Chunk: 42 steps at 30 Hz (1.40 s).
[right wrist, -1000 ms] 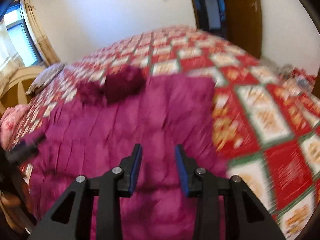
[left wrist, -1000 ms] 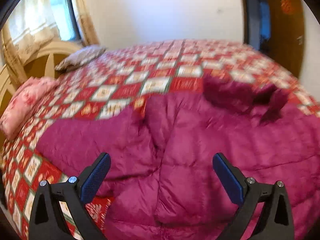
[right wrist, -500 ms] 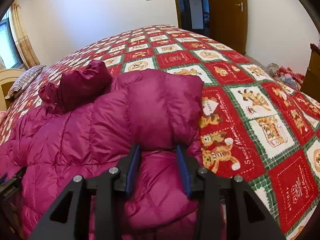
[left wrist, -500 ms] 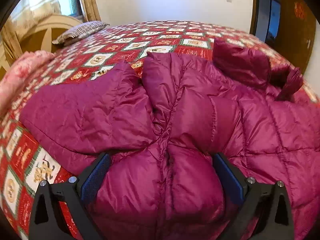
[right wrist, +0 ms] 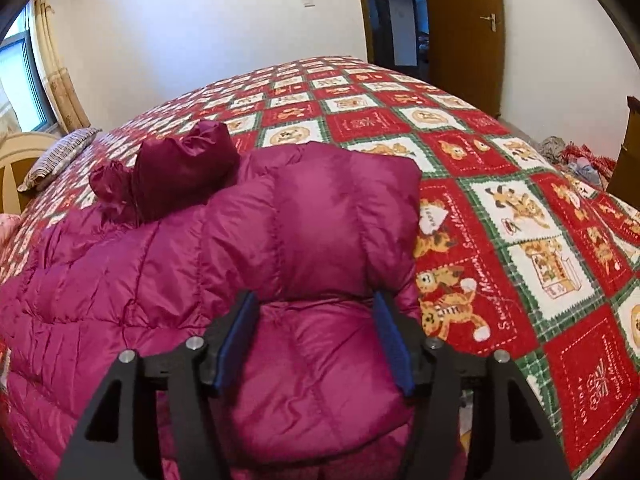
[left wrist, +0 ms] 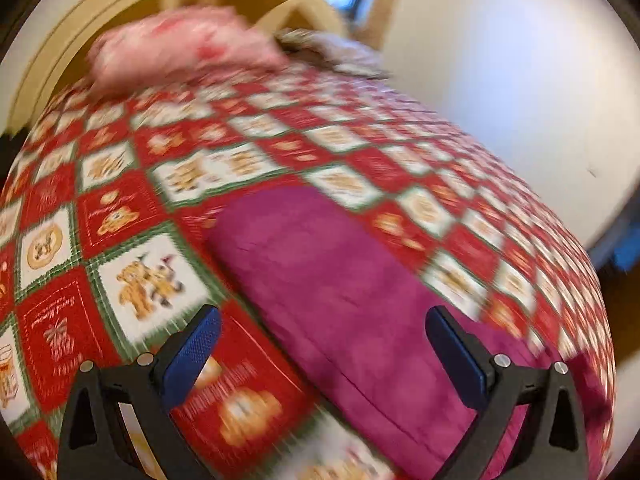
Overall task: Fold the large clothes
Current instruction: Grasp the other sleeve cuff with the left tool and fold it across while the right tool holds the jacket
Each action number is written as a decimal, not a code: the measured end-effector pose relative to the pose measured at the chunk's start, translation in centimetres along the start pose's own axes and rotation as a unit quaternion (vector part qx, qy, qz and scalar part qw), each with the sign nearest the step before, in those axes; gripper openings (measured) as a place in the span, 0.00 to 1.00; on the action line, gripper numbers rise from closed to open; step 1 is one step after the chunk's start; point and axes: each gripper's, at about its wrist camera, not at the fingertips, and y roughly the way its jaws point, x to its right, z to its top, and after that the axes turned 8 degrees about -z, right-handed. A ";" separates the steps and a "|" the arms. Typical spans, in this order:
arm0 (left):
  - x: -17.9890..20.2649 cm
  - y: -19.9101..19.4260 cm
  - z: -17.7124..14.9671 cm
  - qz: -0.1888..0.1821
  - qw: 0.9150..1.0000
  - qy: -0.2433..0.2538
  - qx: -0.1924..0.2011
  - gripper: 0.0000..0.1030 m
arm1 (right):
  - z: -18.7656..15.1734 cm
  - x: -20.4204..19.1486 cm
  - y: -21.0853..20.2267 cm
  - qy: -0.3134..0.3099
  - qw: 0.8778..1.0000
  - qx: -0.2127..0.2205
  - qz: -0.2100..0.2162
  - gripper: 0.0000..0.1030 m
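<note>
A magenta quilted down jacket (right wrist: 280,248) lies spread on the bed, its hood (right wrist: 184,168) bunched at the far left. My right gripper (right wrist: 316,340) is open, its blue pads on either side of a puffy section of the jacket at the near edge. In the blurred left wrist view, one sleeve of the jacket (left wrist: 344,292) stretches across the quilt. My left gripper (left wrist: 320,356) is open wide and empty above the near part of that sleeve.
The bed carries a red, white and green patchwork quilt (right wrist: 520,208). A pink pillow (left wrist: 180,52) and a striped pillow (right wrist: 56,156) lie by the cream headboard (left wrist: 80,48). A brown door (right wrist: 464,24) and a floor pile of clothes (right wrist: 576,160) are at the right.
My left gripper has swung left, off the jacket's body, and now faces the sleeve and the headboard. My right gripper has opened wider around the jacket's puffy edge.
</note>
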 end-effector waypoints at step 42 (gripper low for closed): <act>26.4 -10.0 -27.6 -0.328 0.805 0.488 -0.082 0.08 | 0.0 0.8 0.5 0.021 0.999 0.003 0.031 0.67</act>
